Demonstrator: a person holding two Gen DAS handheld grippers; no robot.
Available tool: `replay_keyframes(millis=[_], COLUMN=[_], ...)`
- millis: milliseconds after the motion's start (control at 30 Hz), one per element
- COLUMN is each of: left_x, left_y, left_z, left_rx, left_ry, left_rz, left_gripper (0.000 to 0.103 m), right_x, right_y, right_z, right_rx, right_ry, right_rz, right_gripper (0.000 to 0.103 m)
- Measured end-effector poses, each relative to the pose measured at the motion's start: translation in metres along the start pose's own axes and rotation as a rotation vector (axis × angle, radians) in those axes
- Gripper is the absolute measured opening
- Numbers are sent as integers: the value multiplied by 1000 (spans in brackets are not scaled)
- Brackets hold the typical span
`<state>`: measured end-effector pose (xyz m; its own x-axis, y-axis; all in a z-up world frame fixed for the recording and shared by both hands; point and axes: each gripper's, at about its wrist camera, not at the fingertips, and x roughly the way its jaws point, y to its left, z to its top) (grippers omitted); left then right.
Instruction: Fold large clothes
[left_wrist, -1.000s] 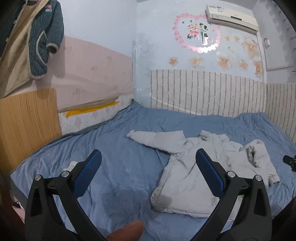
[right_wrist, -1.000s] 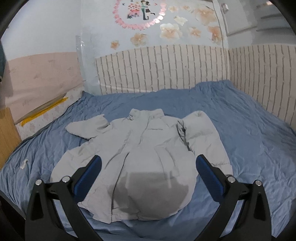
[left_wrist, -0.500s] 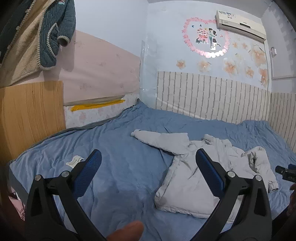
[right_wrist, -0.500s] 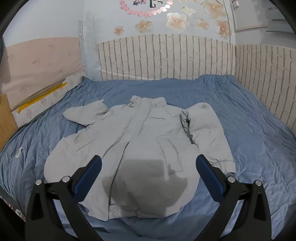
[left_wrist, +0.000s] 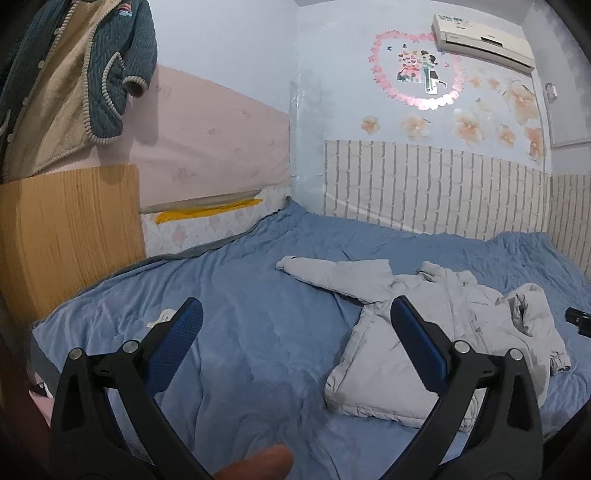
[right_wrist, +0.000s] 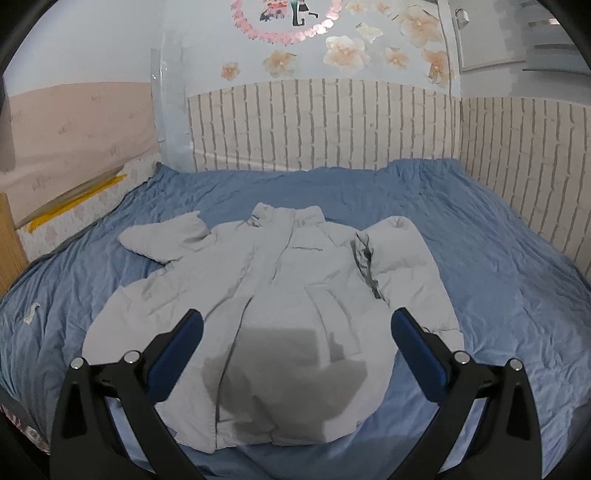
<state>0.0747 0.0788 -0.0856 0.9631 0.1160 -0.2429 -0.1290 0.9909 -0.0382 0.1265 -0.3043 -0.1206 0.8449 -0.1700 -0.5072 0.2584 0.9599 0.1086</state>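
Observation:
A pale grey padded jacket (right_wrist: 280, 291) lies front up on the blue bed, collar toward the far wall. Its left sleeve sticks out to the side; its right sleeve is folded down along the body. My right gripper (right_wrist: 295, 328) hovers open above the jacket's hem, holding nothing. In the left wrist view the same jacket (left_wrist: 436, 328) lies to the right, with its outstretched sleeve (left_wrist: 332, 275) ahead. My left gripper (left_wrist: 295, 326) hangs open over bare sheet, left of the jacket. A fingertip (left_wrist: 258, 463) shows at the bottom edge.
The blue sheet (right_wrist: 498, 258) covers the whole bed, walled by brick-pattern panels at the back and right. A wooden board (left_wrist: 66, 236) stands at the bed's left end. A teal cardigan (left_wrist: 74, 77) hangs above it. A small white scrap (left_wrist: 162, 317) lies on the sheet.
Both cameras have drawn back and risen a little, so the jacket looks slightly smaller and farther. The left view has swung left. Both grippers stay open.

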Motion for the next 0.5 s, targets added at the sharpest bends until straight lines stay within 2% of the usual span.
replay_keyframes(millis=[133,400,500], left_x=[6,1,8], left_y=[-1,-11,-6], left_z=[0,4,3], left_rx=[8,39,13], left_ry=[34,16,44], left_rz=[16,25,23], left_gripper=[100,100,100], right_x=[-6,-6,-9], right_y=[-5,-15,-18], right_z=[-1,-2,1], right_rx=[12,42,63], right_ry=[-23,-24,-38], right_rz=[-4,2,-6], right_gripper=[101,101,101])
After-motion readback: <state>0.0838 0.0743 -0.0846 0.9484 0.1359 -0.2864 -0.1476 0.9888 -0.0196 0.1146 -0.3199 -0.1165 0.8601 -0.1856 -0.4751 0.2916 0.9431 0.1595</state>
